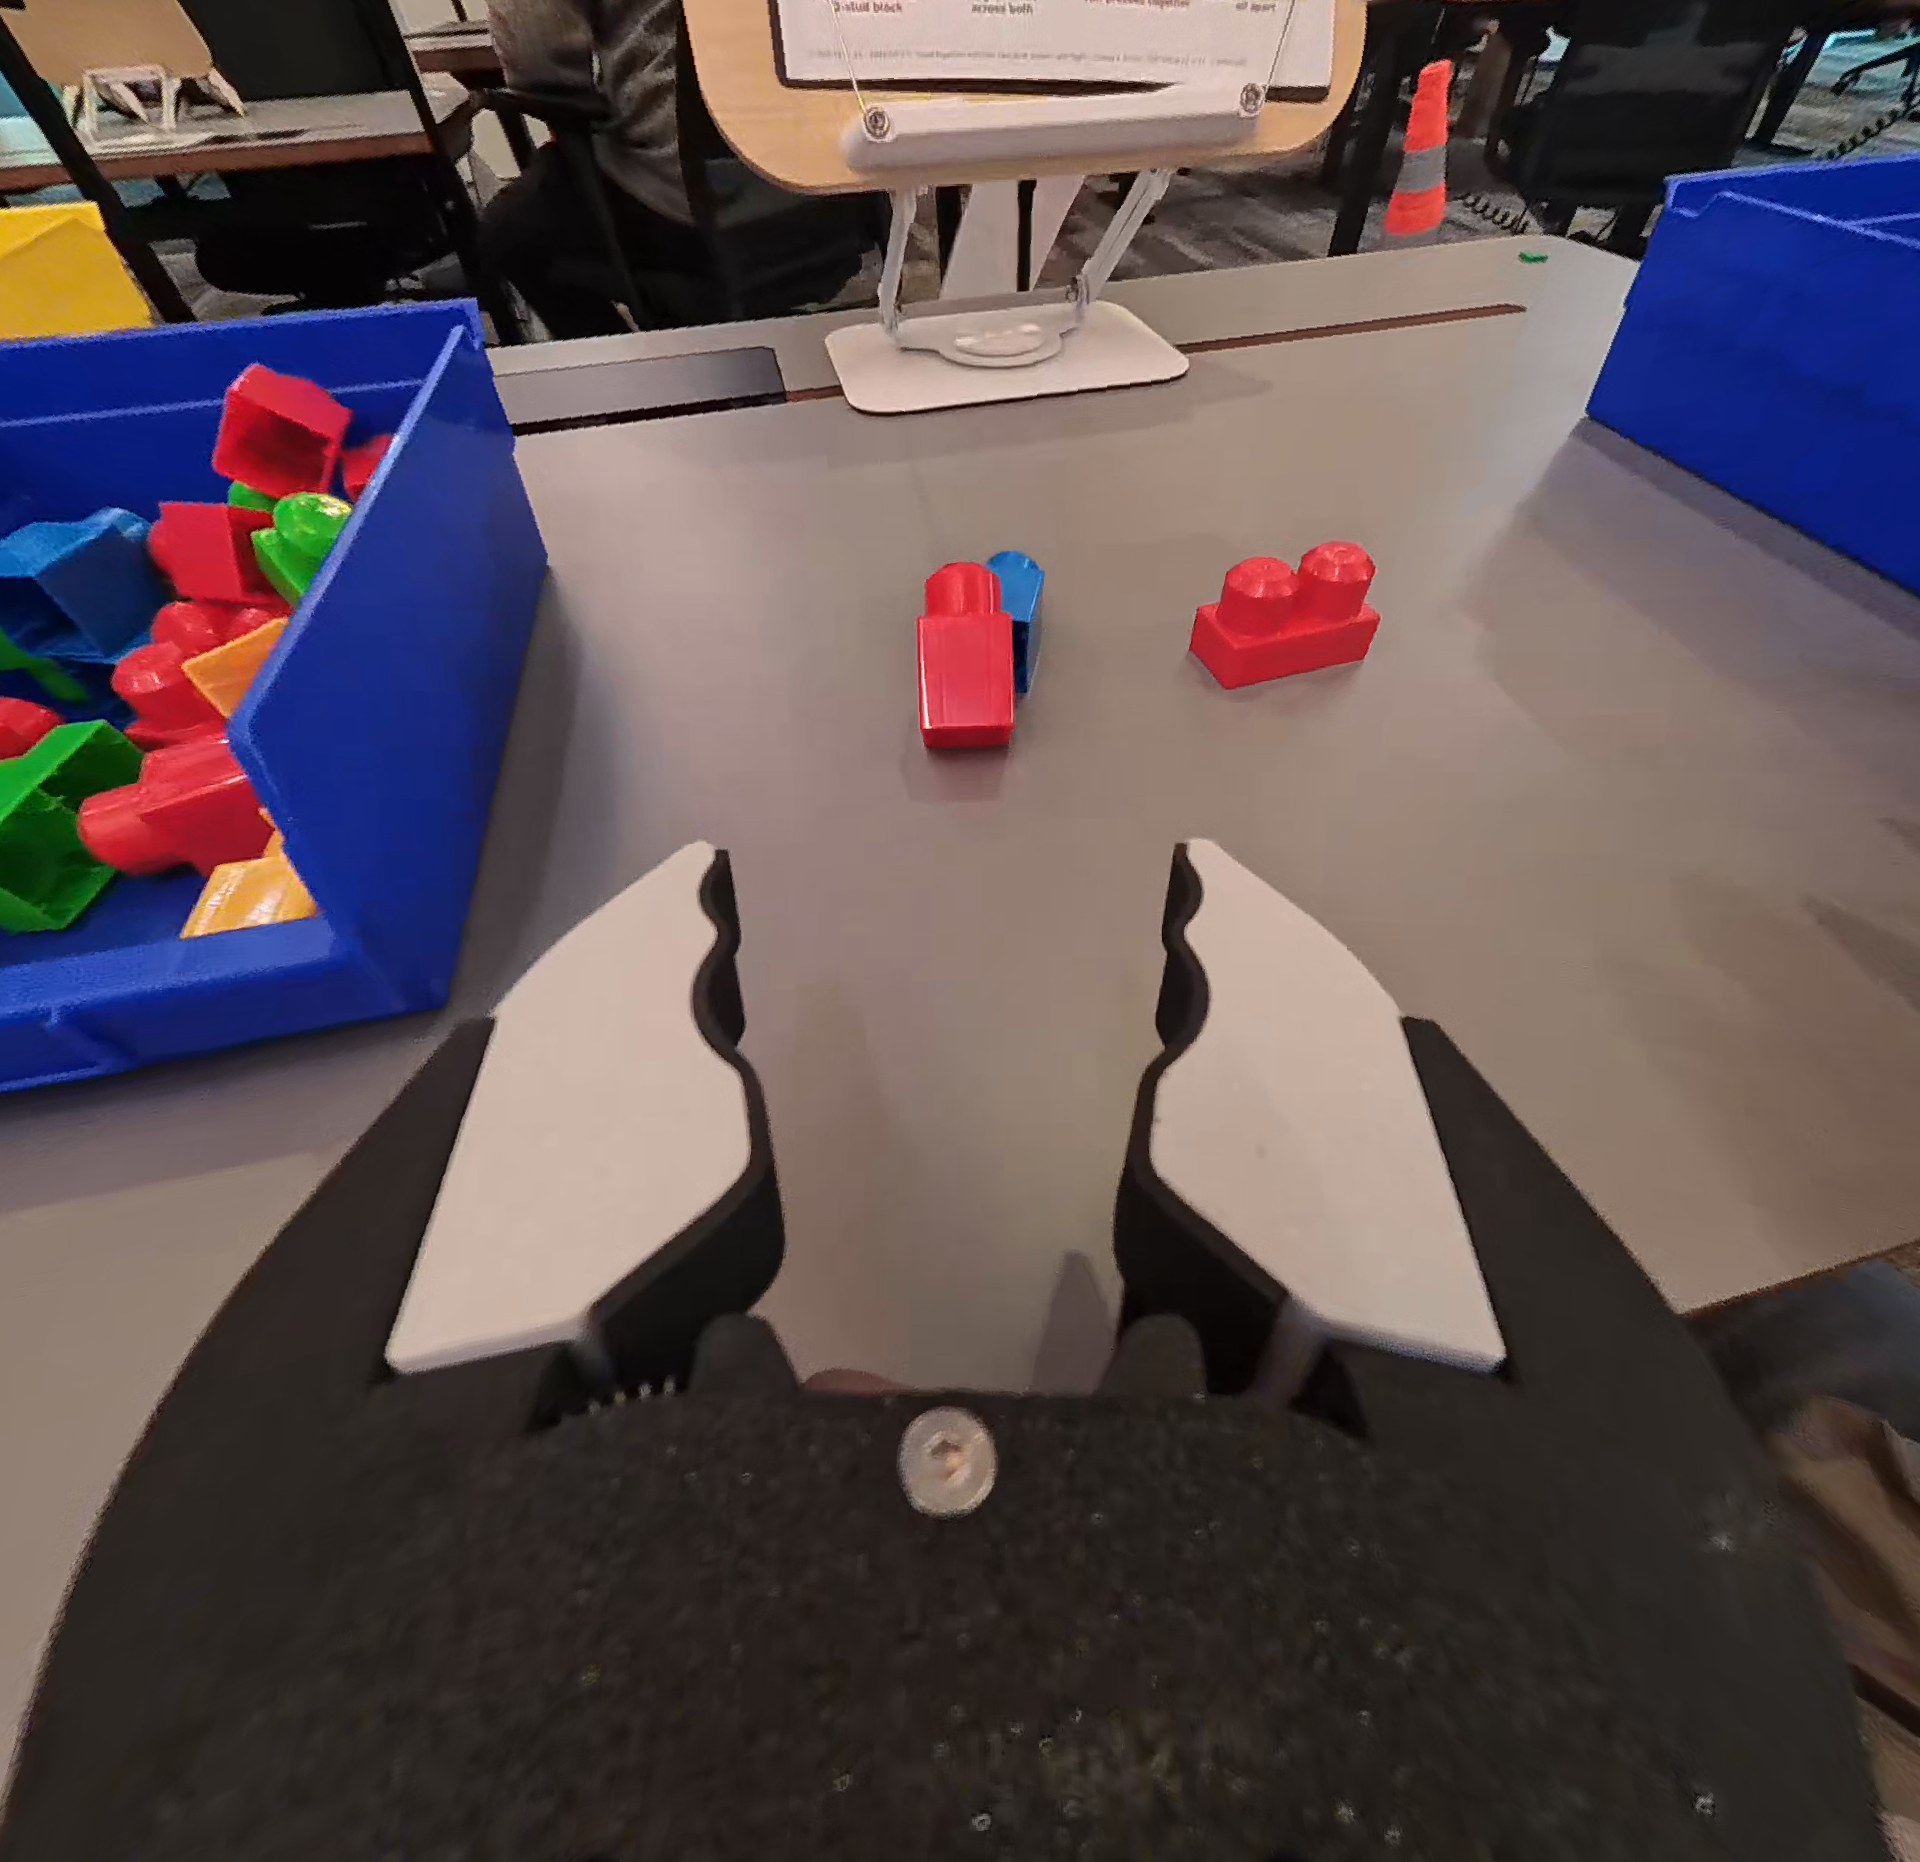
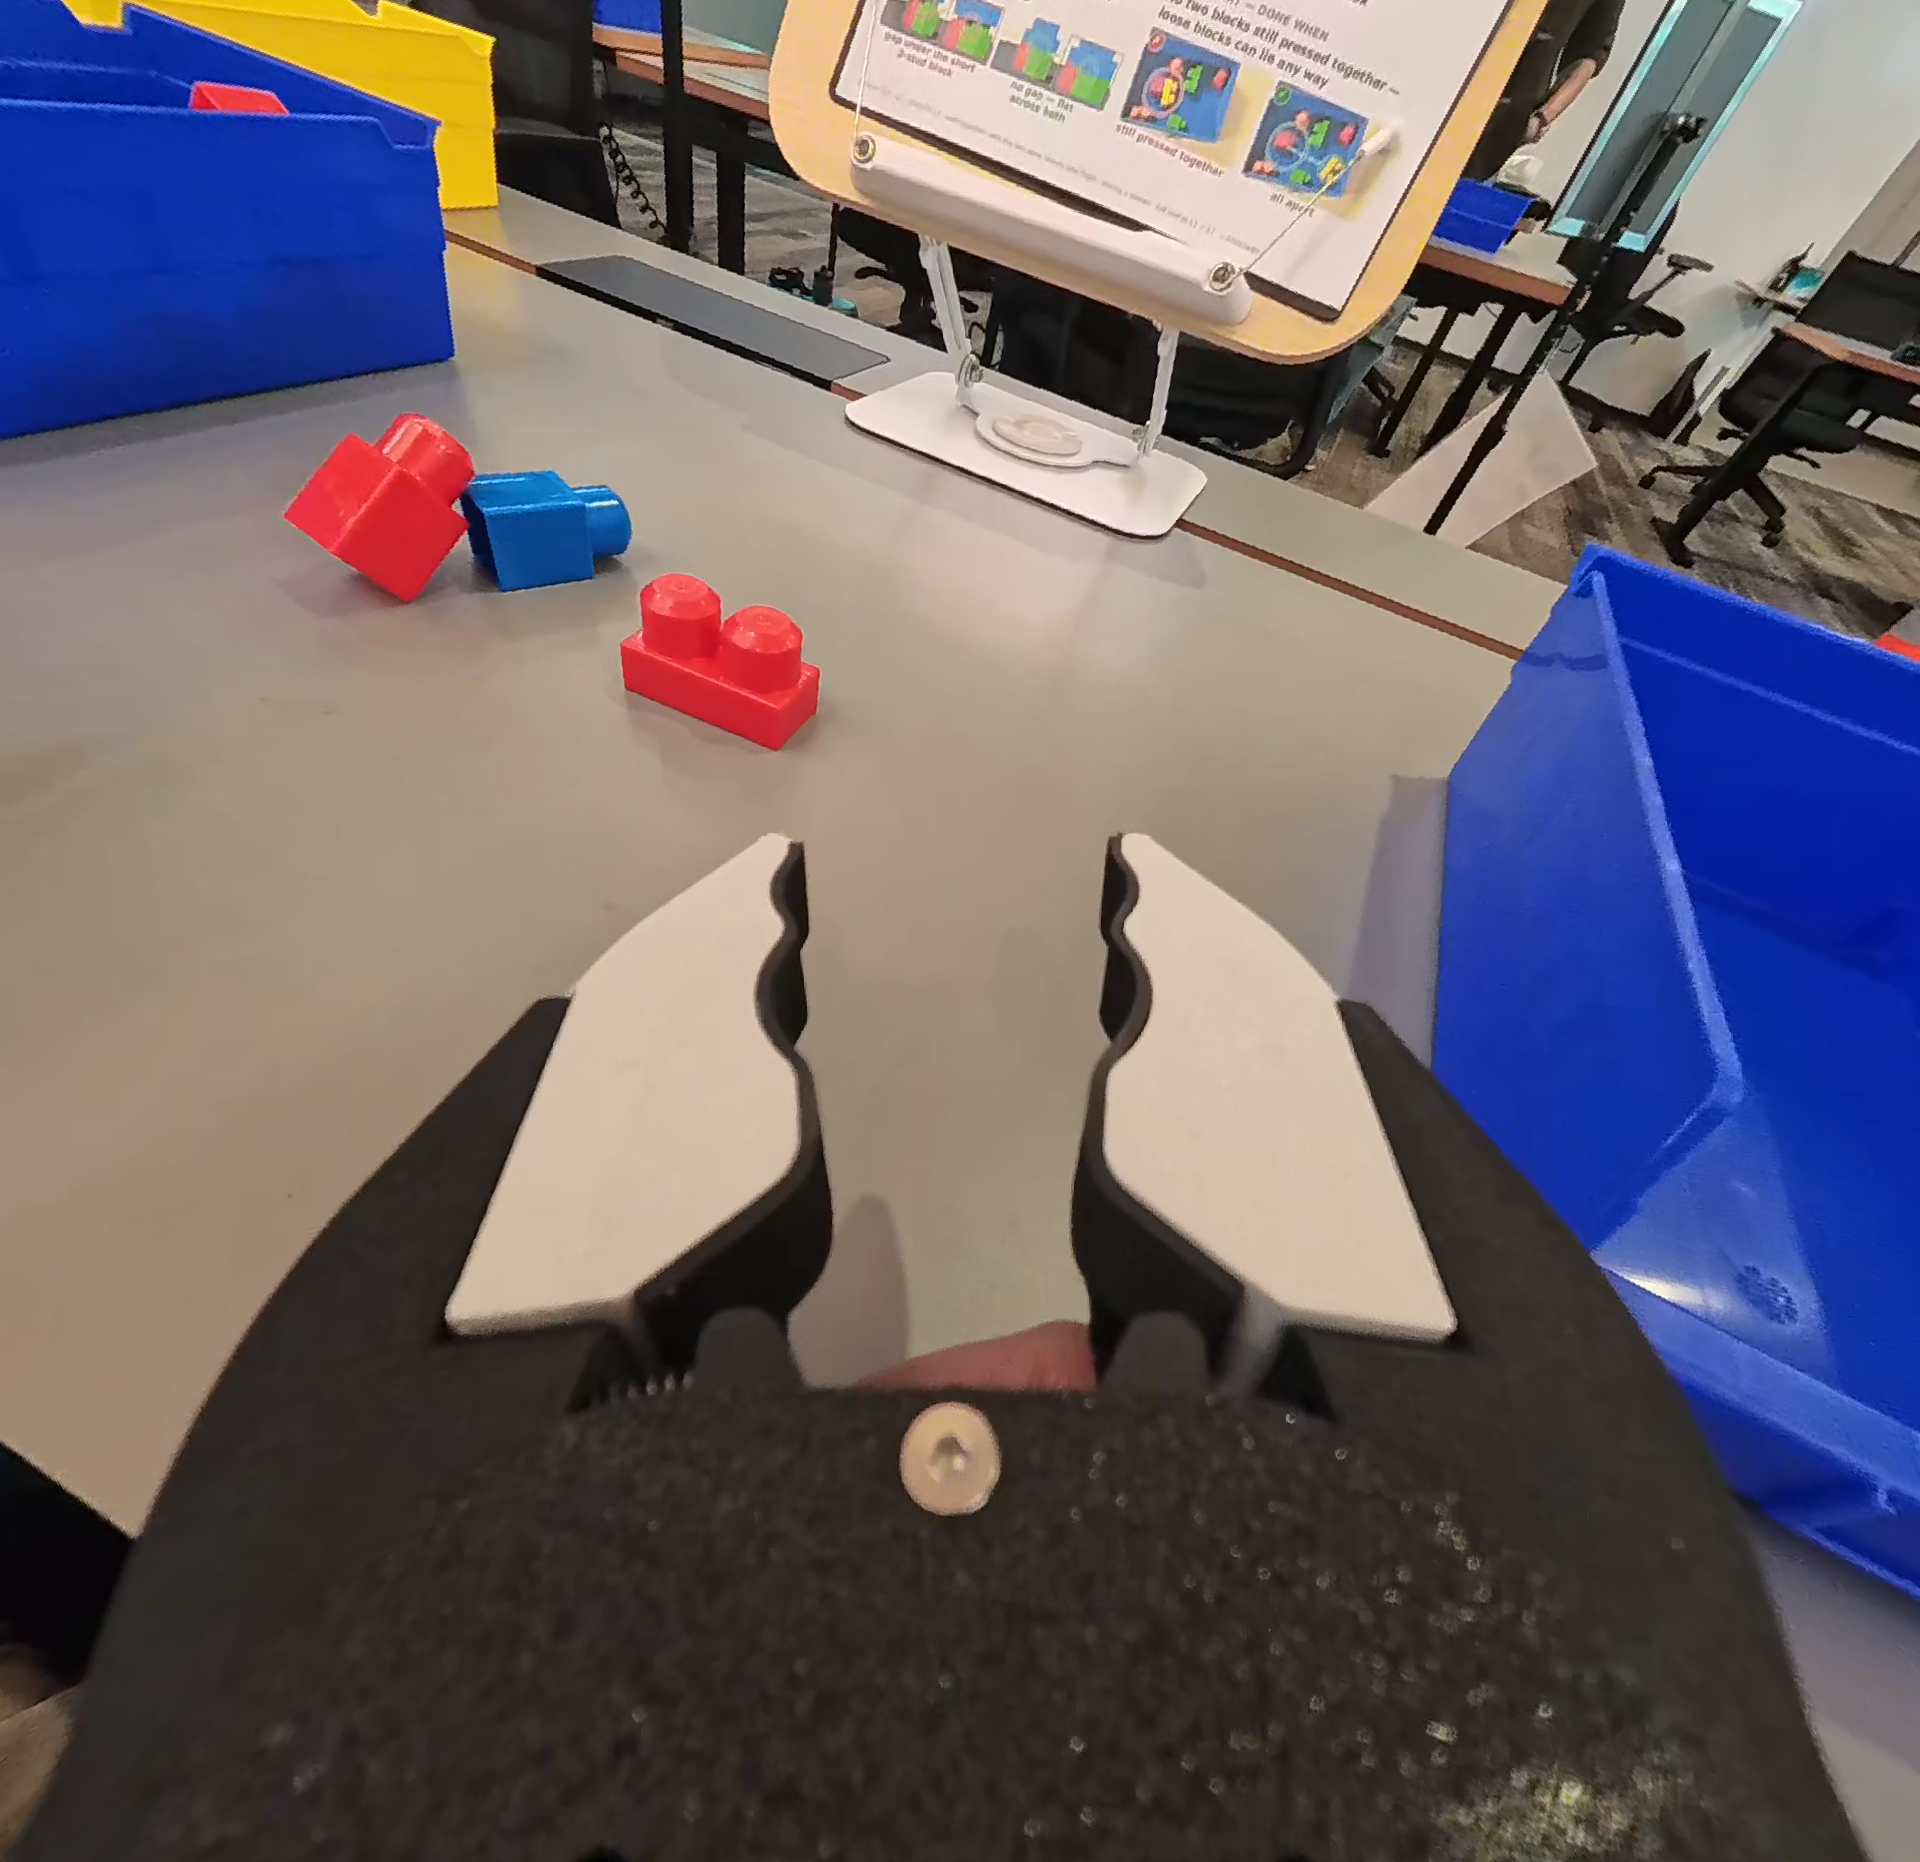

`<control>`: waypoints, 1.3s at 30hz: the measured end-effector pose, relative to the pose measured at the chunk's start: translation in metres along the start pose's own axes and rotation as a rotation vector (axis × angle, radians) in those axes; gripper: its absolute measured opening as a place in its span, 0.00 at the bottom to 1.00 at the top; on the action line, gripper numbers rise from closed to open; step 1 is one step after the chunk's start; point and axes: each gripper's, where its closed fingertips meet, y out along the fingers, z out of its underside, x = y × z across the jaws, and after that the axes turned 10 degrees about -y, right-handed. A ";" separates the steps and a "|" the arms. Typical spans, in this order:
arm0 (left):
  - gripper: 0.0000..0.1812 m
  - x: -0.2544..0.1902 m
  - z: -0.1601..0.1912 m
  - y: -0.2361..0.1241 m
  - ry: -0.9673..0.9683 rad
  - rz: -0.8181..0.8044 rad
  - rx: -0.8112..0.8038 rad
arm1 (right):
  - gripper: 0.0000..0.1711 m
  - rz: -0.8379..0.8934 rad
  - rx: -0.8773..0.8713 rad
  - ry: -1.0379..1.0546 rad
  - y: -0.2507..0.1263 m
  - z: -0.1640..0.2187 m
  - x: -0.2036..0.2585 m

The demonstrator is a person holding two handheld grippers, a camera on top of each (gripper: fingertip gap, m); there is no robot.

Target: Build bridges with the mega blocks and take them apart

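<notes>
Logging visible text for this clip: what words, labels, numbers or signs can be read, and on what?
Instruction sheet on the stand: printed headings and captions beside small pictures; wording not reproduced.
Orange piece in the left blue bin: faint marking, too blurred to read.
Red two-stud block, red block and blue block on the table: no writing.

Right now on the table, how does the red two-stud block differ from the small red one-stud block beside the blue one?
The red two-stud block stands upright with studs up; the red one-stud block lies tipped over. The two-stud block is long and low, the one-stud block narrow and taller-bodied. The two-stud block sits alone; the one-stud block rests against the blue block. Both are red plastic, loose, untouched by either tongs.
</notes>
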 end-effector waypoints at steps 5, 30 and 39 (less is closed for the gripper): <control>0.43 -0.003 -0.006 0.007 0.028 0.014 0.024 | 0.32 -0.005 0.005 0.012 0.001 0.003 -0.002; 0.33 -0.010 -0.012 0.170 0.013 0.051 0.522 | 0.31 -0.022 0.009 0.083 -0.001 0.011 -0.014; 0.16 -0.011 0.004 0.176 0.025 0.052 0.601 | 0.31 -0.026 0.012 0.102 0.000 0.014 -0.018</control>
